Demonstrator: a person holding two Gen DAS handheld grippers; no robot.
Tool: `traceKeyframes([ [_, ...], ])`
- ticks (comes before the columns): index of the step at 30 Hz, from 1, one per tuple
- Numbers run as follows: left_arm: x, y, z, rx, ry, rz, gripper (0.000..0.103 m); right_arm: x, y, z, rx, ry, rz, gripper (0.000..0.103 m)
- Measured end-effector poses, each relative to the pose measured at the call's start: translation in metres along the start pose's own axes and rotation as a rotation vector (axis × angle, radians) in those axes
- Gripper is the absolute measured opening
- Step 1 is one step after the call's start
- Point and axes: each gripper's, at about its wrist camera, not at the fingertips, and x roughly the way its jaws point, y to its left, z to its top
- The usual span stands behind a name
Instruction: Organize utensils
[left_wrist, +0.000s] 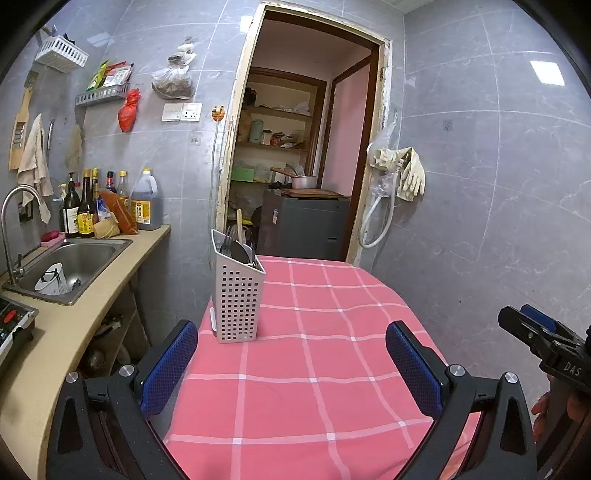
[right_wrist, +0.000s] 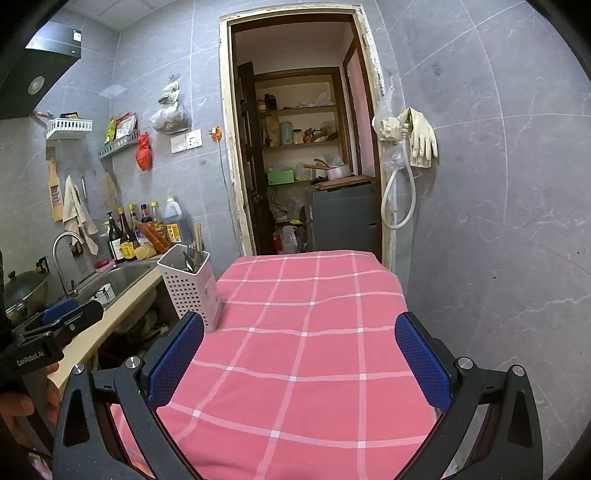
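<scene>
A white perforated utensil holder (left_wrist: 238, 295) stands upright near the left edge of the pink checked tablecloth (left_wrist: 314, 369). Several utensils (left_wrist: 240, 247), spoons, forks and chopsticks, stick out of its top. In the right wrist view the utensil holder (right_wrist: 190, 286) is at the table's left edge, with utensils (right_wrist: 194, 254) inside. My left gripper (left_wrist: 291, 363) is open over the cloth, short of the holder, with nothing between its blue pads. My right gripper (right_wrist: 301, 358) is also open and empty, above the cloth. Each gripper shows at the edge of the other's view.
A beige counter (left_wrist: 74, 325) with a steel sink (left_wrist: 70, 266), faucet and several sauce bottles (left_wrist: 110, 206) runs along the left, close to the table. A doorway (left_wrist: 303, 147) opens behind the table. Rubber gloves and a hose (left_wrist: 399, 177) hang on the right wall.
</scene>
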Motion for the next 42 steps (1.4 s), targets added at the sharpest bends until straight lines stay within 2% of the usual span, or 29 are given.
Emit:
traceKeyframes([
  [42,-0.001,0.0031,0.0008,-0.002,-0.002,0.003,0.103,0.0032,0.0085,-0.0031,-0.006,0.011,0.01,0.102],
])
